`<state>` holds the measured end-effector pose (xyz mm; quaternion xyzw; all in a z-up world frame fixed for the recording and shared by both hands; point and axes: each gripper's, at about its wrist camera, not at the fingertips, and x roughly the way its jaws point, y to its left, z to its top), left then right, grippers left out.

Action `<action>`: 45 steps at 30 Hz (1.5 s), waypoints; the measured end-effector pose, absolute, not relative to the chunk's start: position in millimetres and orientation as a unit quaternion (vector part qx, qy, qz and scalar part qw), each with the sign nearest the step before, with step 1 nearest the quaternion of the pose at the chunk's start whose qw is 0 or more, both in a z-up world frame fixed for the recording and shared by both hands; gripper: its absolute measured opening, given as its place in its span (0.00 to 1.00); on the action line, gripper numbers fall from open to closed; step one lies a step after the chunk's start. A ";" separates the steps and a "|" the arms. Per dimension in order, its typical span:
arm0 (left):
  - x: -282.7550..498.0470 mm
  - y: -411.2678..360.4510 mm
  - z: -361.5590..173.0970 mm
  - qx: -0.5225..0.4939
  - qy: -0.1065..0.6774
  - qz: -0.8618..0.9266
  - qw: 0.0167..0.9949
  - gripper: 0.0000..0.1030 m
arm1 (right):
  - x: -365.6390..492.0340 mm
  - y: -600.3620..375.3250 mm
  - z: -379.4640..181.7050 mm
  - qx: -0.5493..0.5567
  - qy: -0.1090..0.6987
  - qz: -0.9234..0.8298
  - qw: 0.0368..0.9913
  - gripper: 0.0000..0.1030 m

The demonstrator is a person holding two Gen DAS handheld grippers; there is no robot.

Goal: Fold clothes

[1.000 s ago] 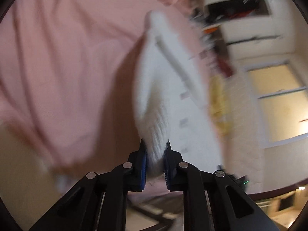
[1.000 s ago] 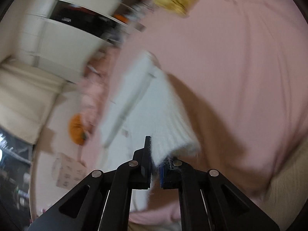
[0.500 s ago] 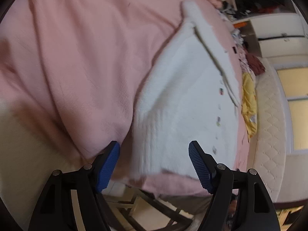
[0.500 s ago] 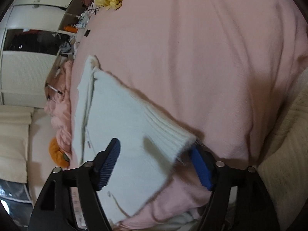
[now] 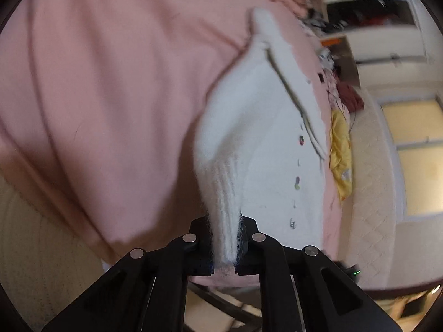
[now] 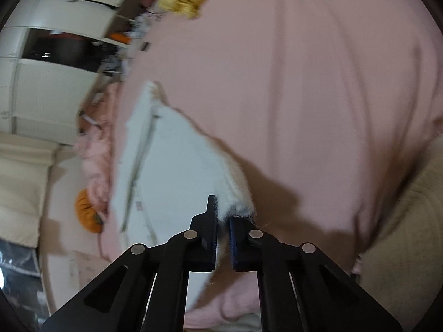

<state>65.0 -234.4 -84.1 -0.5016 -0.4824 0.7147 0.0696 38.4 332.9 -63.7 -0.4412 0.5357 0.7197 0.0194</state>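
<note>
While the white knitted cardigan (image 5: 257, 149) lies spread over the pink bedspread (image 5: 110, 96), both grippers hold it by its ribbed hem. The left gripper (image 5: 224, 244) has its jaws clenched on one corner of the hem, and the fuzzy knit stands up between the two black fingers. The right gripper (image 6: 222, 235) has its jaws clenched on the other corner of the cardigan (image 6: 171, 166), with a little tuft of wool showing between the blue pads (image 6: 234, 238). From each grip the fabric rises a bit off the bedspread (image 6: 304, 83) and throws a shadow on it. A row of small coloured buttons (image 5: 297, 183) runs along the front of the garment. At the far edge of the bed lies a yellow cloth (image 5: 340, 155), and near it a pile of pink clothes (image 6: 94, 149) with something orange (image 6: 87, 213) beside it. Both views are rather blurred.
</note>
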 end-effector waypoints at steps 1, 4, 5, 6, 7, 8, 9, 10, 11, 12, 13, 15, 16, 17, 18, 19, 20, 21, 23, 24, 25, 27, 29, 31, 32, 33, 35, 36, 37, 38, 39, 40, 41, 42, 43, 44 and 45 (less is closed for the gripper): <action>69.7 -234.6 -80.4 -0.489 -0.495 0.713 0.084 0.10 | 37.5 333.1 -66.8 -0.447 0.539 0.713 0.022 0.07; 66.3 -223.5 -73.4 -0.499 -0.467 0.723 0.098 0.10 | 34.9 333.7 -76.2 -0.466 0.548 0.694 0.030 0.14; 62.9 -222.8 -79.2 -0.514 -0.462 0.717 0.086 0.12 | 34.0 333.8 -79.3 -0.472 0.550 0.688 0.033 0.35; 59.5 -222.0 -84.9 -0.529 -0.457 0.711 0.073 0.13 | 33.1 334.0 -82.5 -0.478 0.553 0.681 0.035 0.41; 56.5 -221.7 -89.4 -0.537 -0.457 0.706 0.066 0.13 | 32.4 333.8 -84.5 -0.478 0.558 0.677 0.033 0.41; 54.4 -221.9 -90.3 -0.531 -0.467 0.704 0.070 0.20 | 31.9 333.2 -85.5 -0.473 0.565 0.676 0.027 0.42; 51.2 -220.7 -90.4 -0.525 -0.473 0.704 0.074 0.38 | 31.4 332.6 -86.5 -0.468 0.571 0.674 0.021 0.45; 47.2 -218.3 -91.1 -0.522 -0.476 0.704 0.074 0.47 | 30.9 332.0 -87.5 -0.462 0.578 0.673 0.014 0.56; 43.3 -215.7 -92.3 -0.519 -0.480 0.703 0.076 0.51 | 30.4 331.3 -88.5 -0.457 0.584 0.671 0.008 0.61; 39.8 -212.6 -94.5 -0.517 -0.484 0.701 0.081 0.48 | 29.8 330.7 -89.5 -0.451 0.591 0.669 0.001 0.62; 37.2 -210.1 -97.3 -0.519 -0.487 0.697 0.085 0.35 | 29.7 330.2 -89.0 -0.448 0.592 0.670 -0.003 0.59; 33.1 -205.4 -101.9 -0.520 -0.495 0.690 0.091 0.11 | 27.7 326.2 -83.7 -0.447 0.581 0.680 -0.018 0.09; 33.3 -203.8 -100.5 -0.516 -0.499 0.690 0.090 0.11 | 26.4 323.7 -80.8 -0.447 0.574 0.685 -0.027 0.06; 34.0 -202.0 -96.8 -0.513 -0.498 0.694 0.090 0.11 | 25.3 321.4 -76.6 -0.447 0.562 0.695 -0.029 0.06; 39.3 -200.9 -94.1 -0.511 -0.497 0.696 0.089 0.11 | 24.5 319.1 -71.1 -0.449 0.543 0.710 -0.024 0.06; 42.4 -201.7 -90.9 -0.504 -0.503 0.696 0.091 0.11 | 25.0 318.2 -66.3 -0.448 0.530 0.720 -0.022 0.06; 41.9 -203.7 -84.9 -0.492 -0.512 0.697 0.098 0.11 | 26.7 318.4 -62.0 -0.445 0.522 0.727 -0.021 0.06; 41.4 -205.8 -78.9 -0.480 -0.521 0.698 0.105 0.11 | 27.1 318.2 -56.3 -0.442 0.512 0.736 -0.020 0.06; 39.7 -209.4 -65.8 -0.458 -0.534 0.701 0.118 0.10 | 24.5 315.2 -41.0 -0.437 0.476 0.763 -0.016 0.06; 36.4 -209.7 -56.0 -0.451 -0.527 0.710 0.120 0.10 | 22.3 312.7 -33.2 -0.435 0.457 0.775 -0.018 0.06; 32.3 -210.1 -47.3 -0.442 -0.523 0.719 0.124 0.10 | 20.1 310.1 -25.5 -0.433 0.438 0.787 -0.021 0.06; 20.5 -214.4 -31.1 -0.413 -0.524 0.733 0.130 0.09 | 6.7 301.6 -9.0 -0.427 0.401 0.810 -0.031 0.06; 4.4 -220.9 -16.7 -0.393 -0.513 0.754 0.119 0.10 | -8.5 296.3 5.1 -0.418 0.371 0.828 -0.038 0.06; -19.6 -225.4 -5.0 -0.379 -0.496 0.774 0.103 0.10 | -32.1 292.8 20.4 -0.404 0.347 0.845 -0.047 0.06; -30.2 -229.3 -1.6 -0.372 -0.496 0.778 0.101 0.10 | -43.8 291.1 28.1 -0.396 0.335 0.853 -0.051 0.06; -43.4 -233.9 1.1 -0.367 -0.492 0.784 0.095 0.09 | -55.6 289.4 35.8 -0.388 0.322 0.861 -0.056 0.06; -70.3 -242.6 5.7 -0.359 -0.484 0.794 0.084 0.09 | -83.0 285.3 48.6 -0.374 0.302 0.874 -0.063 0.06; -85.9 -245.2 5.9 -0.357 -0.479 0.798 0.079 0.09 | -98.2 283.3 54.5 -0.368 0.290 0.881 -0.065 0.06; -102.9 -247.5 7.1 -0.354 -0.471 0.805 0.072 0.09 | -114.2 281.4 60.1 -0.362 0.276 0.888 -0.066 0.06; -119.9 -249.8 8.3 -0.352 -0.463 0.811 0.066 0.09 | -130.1 280.7 65.1 -0.358 0.264 0.893 -0.067 0.06; -138.7 -251.7 10.5 -0.349 -0.455 0.817 0.059 0.09 | -149.8 278.7 69.5 -0.355 0.252 0.898 -0.067 0.06; -162.0 -252.8 15.1 -0.347 -0.446 0.823 0.052 0.09 | -174.7 273.6 73.8 -0.353 0.239 0.902 -0.066 0.06; -185.2 -253.9 19.7 -0.345 -0.437 0.830 0.045 0.09 | -199.4 268.0 77.5 -0.352 0.226 0.906 -0.064 0.06; -207.7 -255.3 24.0 -0.343 -0.429 0.835 0.038 0.09 | -222.4 262.6 80.2 -0.353 0.215 0.909 -0.064 0.06; -227.8 -257.2 27.1 -0.344 -0.424 0.837 0.033 0.09 | -245.0 257.3 81.0 -0.354 0.205 0.910 -0.063 0.06; -248.5 -257.7 29.9 -0.344 -0.420 0.839 0.028 0.09 | -267.6 252.2 80.8 -0.356 0.195 0.912 -0.059 0.06; -271.5 -257.9 32.0 -0.345 -0.413 0.842 0.022 0.09 | -287.7 248.2 79.7 -0.357 0.187 0.913 -0.057 0.06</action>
